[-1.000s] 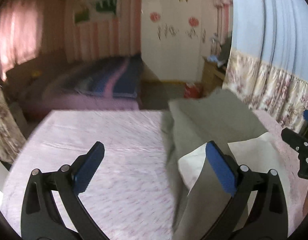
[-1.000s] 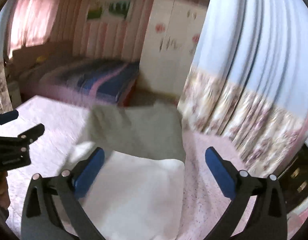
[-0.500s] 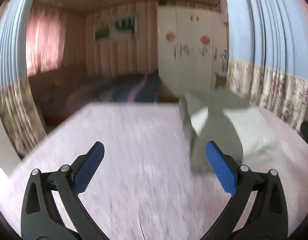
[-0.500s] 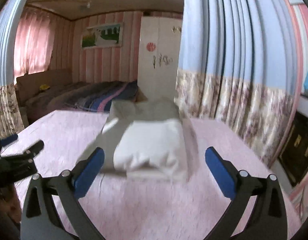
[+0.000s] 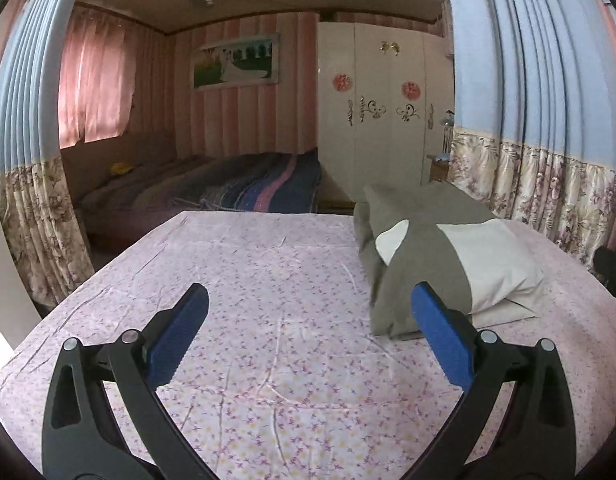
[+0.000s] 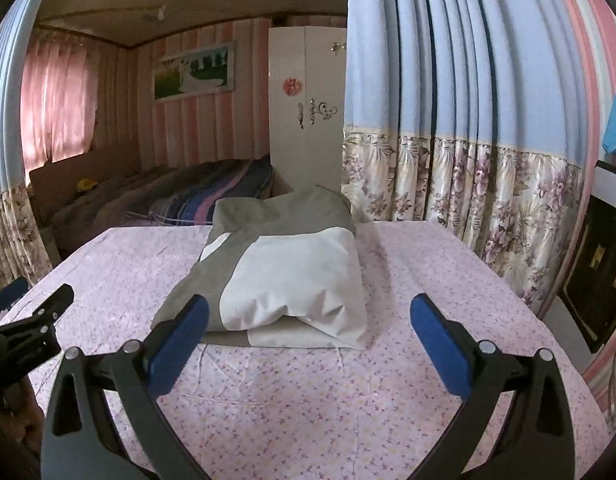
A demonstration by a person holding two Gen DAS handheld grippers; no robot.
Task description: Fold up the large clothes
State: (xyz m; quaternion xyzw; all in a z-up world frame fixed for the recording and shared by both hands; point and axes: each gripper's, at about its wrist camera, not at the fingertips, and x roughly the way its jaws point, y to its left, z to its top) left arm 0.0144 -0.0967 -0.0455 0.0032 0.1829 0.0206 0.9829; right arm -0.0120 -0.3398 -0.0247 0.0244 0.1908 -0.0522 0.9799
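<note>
Left wrist view: the left gripper hangs above the desk, which is covered by a pink floral sheet, and its blue-padded jaws are spread wide with nothing between them. The folded garment, grey with white panels, lies on the right half of the desk, toward the far edge, and its near left corner sits just behind the right blue pad. At the right border a black piece of the right gripper shows, too little to tell how its jaws stand from here. Beyond the desk there is a bed with a striped blue and pink blanket, a white wardrobe with red stickers, and a blue curtain with a floral lower band.

Right wrist view: the right gripper is also held above the desk, its jaws spread wide and gripping nothing. The folded garment rests flat on the sheet straight ahead, between the two blue pads in the picture but beyond them and not touched; the white panel lies on top at the near right, the grey cloth at the left and back. At the left edge the left gripper appears as a black frame with a blue tip, apart from the garment. The blue curtain hangs along the right side of the desk.
</note>
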